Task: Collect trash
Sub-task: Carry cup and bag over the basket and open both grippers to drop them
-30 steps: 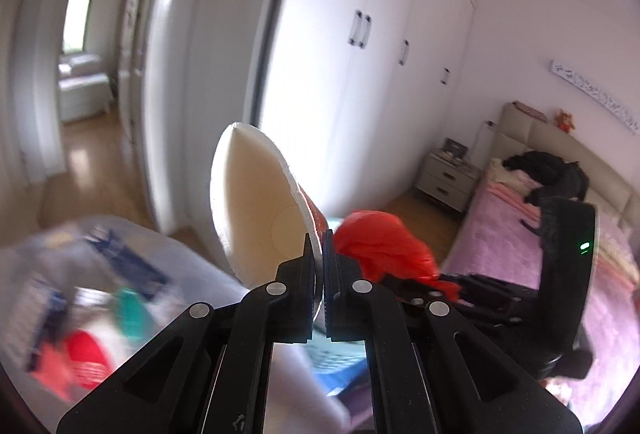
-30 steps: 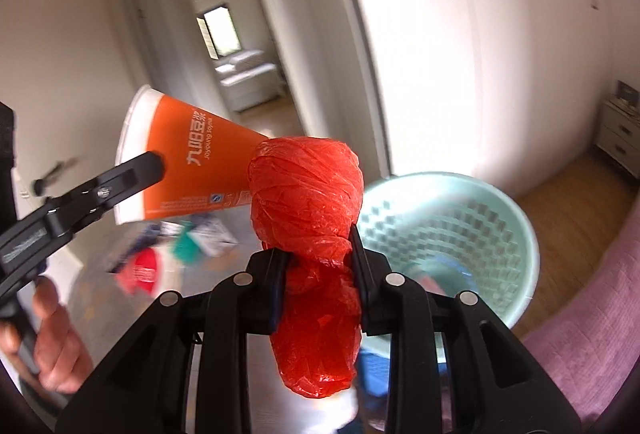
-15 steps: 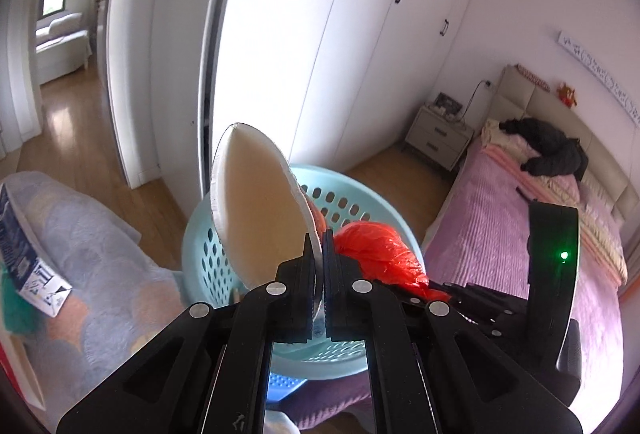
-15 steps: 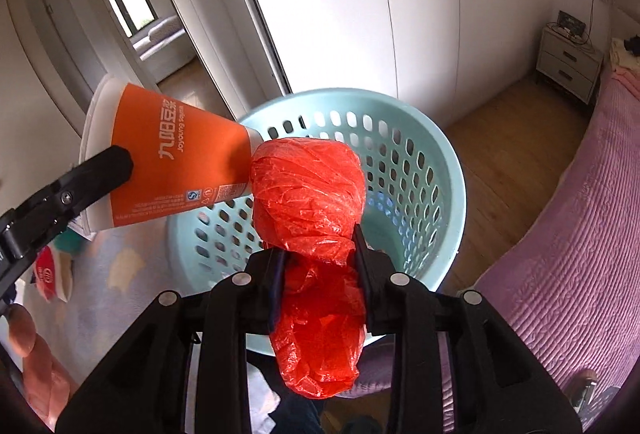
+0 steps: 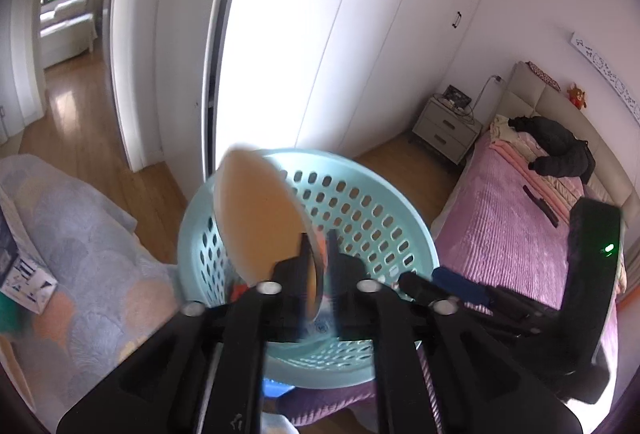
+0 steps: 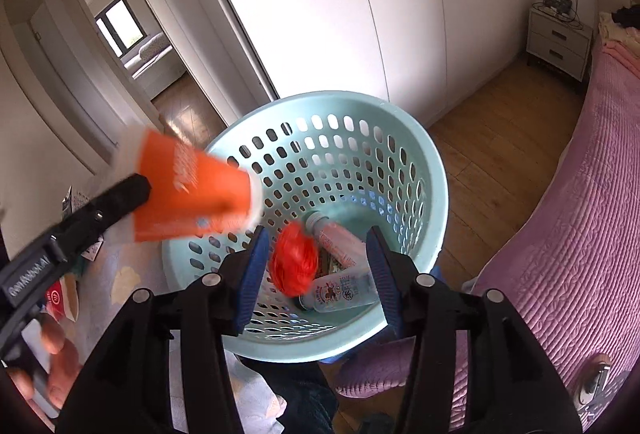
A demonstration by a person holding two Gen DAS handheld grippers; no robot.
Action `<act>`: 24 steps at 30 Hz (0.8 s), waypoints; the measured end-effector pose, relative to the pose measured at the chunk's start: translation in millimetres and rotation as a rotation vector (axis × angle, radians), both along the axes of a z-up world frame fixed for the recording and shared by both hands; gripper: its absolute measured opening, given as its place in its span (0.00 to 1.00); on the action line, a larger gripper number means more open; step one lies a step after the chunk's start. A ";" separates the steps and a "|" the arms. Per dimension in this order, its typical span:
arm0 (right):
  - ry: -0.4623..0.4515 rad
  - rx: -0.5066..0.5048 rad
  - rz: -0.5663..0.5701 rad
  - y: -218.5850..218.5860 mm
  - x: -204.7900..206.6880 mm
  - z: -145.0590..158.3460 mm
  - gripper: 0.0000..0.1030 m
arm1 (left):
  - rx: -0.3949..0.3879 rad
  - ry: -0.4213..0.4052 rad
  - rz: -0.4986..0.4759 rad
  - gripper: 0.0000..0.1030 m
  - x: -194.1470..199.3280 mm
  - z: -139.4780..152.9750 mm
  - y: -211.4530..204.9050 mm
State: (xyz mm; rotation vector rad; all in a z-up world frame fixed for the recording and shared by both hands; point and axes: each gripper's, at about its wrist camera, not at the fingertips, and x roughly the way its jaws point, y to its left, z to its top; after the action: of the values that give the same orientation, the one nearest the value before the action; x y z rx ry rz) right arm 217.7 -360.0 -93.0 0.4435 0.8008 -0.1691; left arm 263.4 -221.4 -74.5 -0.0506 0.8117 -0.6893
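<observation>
The red bag (image 6: 295, 266), pinched in the right gripper (image 6: 316, 266) half a second ago, has left the pads and now shows blurred between the spread fingers, touching neither, inside the mouth of the pale green basket (image 6: 434, 189). That gripper's jaws are opening, its blue-lined fingers standing well apart over the basket's near wall. The orange paper cup (image 6: 192, 189), gripped flat by its rim a moment earlier, is blurred and tilted over the basket's left edge, its base toward the inside. In the left wrist view the cup (image 5: 256, 218) shows its open mouth, its rim lying in the narrow gap of the left gripper (image 5: 318, 258), whose jaws are opening; whether the pads press on the rim cannot be told through the blur. Clear plastic bottles (image 6: 340, 286) lie at the bottom of the basket, just behind the bag. The basket stands on a wood floor (image 6: 492, 161) between a patterned grey rug (image 5: 84, 262) and a bed with a pink cover (image 6: 576, 226), before white wardrobe doors (image 5: 320, 33). A person's hand (image 6: 48, 366) holds the left gripper's handle at lower left.
</observation>
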 end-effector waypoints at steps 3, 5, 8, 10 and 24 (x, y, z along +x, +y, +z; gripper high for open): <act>-0.017 -0.008 -0.003 1.1 -5.2 5.6 0.46 | 0.017 0.012 0.009 0.49 0.0 -7.0 3.8; -0.026 -0.012 -0.001 3.1 -8.0 9.4 0.46 | 0.018 0.019 0.024 0.51 -0.2 -9.5 8.0; -0.026 -0.033 -0.003 9.2 -10.5 15.0 0.46 | 0.003 0.025 0.030 0.49 -2.9 -7.8 17.7; -0.030 -0.037 0.008 15.0 -12.0 18.2 0.46 | -0.012 0.014 0.036 0.49 -9.3 -1.9 28.0; -0.116 -0.025 0.163 78.4 -17.4 58.0 0.47 | -0.082 -0.129 0.244 0.49 -69.3 58.3 144.1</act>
State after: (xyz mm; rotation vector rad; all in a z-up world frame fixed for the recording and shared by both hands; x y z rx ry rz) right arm 200.3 -281.6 -35.1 0.3597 0.7166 -0.0019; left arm 194.1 -77.3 -16.2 -0.1752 0.6401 -0.4891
